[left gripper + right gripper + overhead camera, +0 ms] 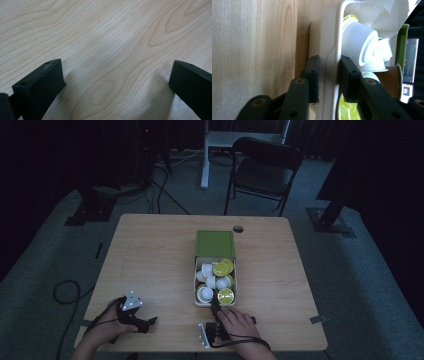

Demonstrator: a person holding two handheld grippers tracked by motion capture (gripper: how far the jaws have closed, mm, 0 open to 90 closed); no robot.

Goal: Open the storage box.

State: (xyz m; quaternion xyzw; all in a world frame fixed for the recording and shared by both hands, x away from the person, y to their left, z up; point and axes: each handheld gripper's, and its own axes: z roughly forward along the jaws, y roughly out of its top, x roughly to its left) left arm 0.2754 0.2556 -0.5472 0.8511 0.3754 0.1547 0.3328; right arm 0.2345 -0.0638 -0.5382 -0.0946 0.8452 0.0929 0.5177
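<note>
A white open box with a green lid lies mid-table, holding several white and yellow-topped pods. My right gripper sits at the box's near end, shut on the box's white wall, one jaw outside and one inside among the pods. My left gripper rests near the table's front left edge. In the left gripper view it is open, with bare wood between its jaws.
A round cable hole sits near the table's far edge. Behind the table stand a dark folding chair and a white stand. Cables lie on the grey floor at left.
</note>
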